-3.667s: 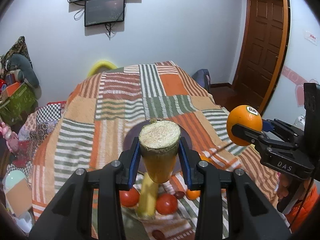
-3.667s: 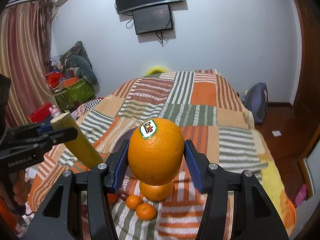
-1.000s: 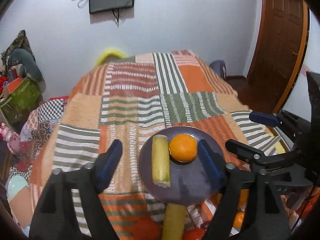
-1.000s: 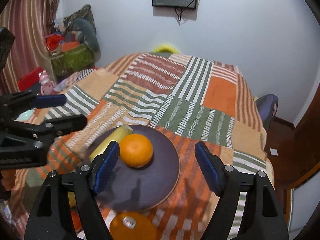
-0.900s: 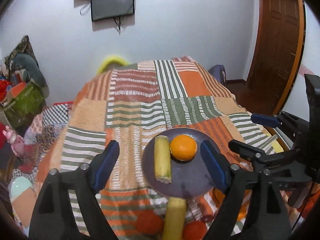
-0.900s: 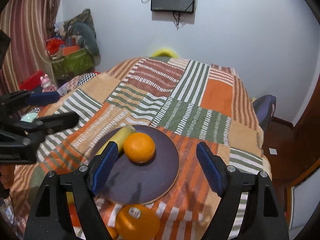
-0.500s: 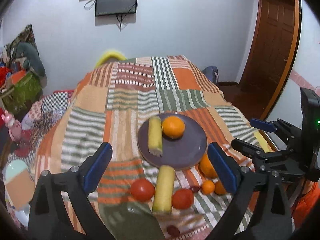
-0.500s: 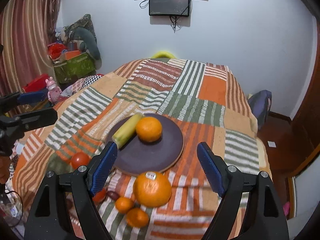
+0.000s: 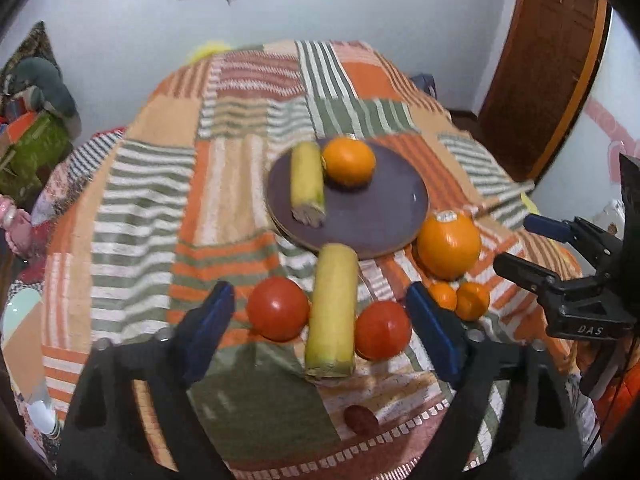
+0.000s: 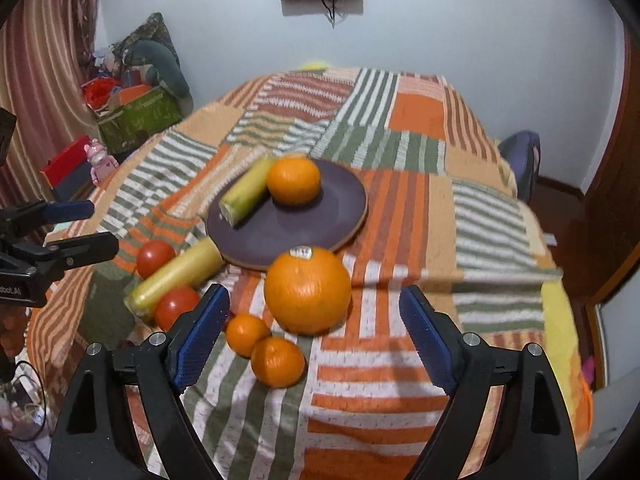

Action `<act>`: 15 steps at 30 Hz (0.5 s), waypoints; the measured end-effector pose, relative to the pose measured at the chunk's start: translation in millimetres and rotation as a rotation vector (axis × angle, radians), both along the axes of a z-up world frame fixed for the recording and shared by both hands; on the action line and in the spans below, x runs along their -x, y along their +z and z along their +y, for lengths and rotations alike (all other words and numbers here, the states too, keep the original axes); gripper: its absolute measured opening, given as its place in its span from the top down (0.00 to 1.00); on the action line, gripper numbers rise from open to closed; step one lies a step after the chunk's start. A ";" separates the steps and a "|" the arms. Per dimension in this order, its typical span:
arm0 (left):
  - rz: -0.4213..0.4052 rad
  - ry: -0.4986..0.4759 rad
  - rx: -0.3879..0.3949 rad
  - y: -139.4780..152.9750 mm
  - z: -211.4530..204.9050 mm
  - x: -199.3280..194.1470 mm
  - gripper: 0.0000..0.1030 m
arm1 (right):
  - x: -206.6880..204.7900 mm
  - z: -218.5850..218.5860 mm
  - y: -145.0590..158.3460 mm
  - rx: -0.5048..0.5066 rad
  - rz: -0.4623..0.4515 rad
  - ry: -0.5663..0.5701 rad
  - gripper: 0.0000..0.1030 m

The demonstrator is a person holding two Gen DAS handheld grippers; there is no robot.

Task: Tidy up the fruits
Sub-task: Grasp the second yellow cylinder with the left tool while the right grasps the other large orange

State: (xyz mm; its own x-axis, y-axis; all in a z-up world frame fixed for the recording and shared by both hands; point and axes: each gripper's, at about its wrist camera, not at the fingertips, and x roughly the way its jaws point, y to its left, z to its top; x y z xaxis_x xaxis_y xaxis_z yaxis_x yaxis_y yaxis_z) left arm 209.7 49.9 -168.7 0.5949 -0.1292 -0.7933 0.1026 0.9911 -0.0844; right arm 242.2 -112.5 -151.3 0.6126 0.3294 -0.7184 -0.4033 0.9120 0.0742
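Note:
A dark round plate (image 9: 372, 216) (image 10: 280, 236) on the patchwork cloth holds a yellow-green stalk piece (image 9: 306, 178) (image 10: 246, 190) and an orange (image 9: 349, 161) (image 10: 293, 180). In front of it lie a second stalk piece (image 9: 333, 312) (image 10: 176, 276), two tomatoes (image 9: 277, 308) (image 9: 383, 330), a large stickered orange (image 9: 448, 246) (image 10: 307, 290) and two small mandarins (image 9: 460, 300) (image 10: 260, 344). My left gripper (image 9: 320, 338) is open and empty above the stalk piece and tomatoes. My right gripper (image 10: 314, 340) is open and empty above the large orange and mandarins.
A small dark red fruit (image 9: 360, 420) lies near the cloth's front edge. The table drops off on all sides. A green box with clutter (image 10: 136, 116) stands at the left, a wooden door (image 9: 544, 60) at the right, a blue chair (image 10: 520, 160) behind.
Both grippers let go of the stalk piece and the orange onto the plate, then drew back and up. More of the loose fruit in front of the plate has come into view.

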 end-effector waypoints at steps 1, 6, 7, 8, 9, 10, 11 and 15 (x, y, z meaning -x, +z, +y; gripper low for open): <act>0.015 -0.008 0.002 -4.5 -1.7 -3.3 0.26 | -2.0 -0.5 -4.4 -0.001 0.013 -0.003 0.17; 0.067 -0.050 -0.007 -22.9 -13.0 -21.5 0.41 | -8.4 2.1 -17.8 -0.003 0.049 -0.001 0.17; 0.072 -0.057 -0.011 -25.0 -14.7 -25.3 0.43 | -9.9 3.3 -19.9 -0.004 0.055 0.003 0.17; 0.077 -0.062 -0.014 -27.4 -16.2 -29.1 0.43 | -10.9 3.9 -21.1 -0.004 0.058 0.005 0.17; 0.083 -0.065 -0.015 -30.0 -17.1 -33.5 0.44 | -12.5 4.9 -22.8 -0.006 0.062 0.008 0.17; 0.091 -0.066 -0.015 -32.3 -17.7 -37.5 0.46 | -14.2 6.0 -24.9 -0.007 0.066 0.012 0.17; 0.104 -0.068 -0.015 -36.0 -18.4 -42.5 0.49 | -15.7 6.9 -26.8 -0.009 0.070 0.014 0.17; 0.147 -0.083 -0.012 -47.1 -19.9 -55.6 0.54 | -23.8 10.2 -34.6 -0.016 0.092 0.018 0.17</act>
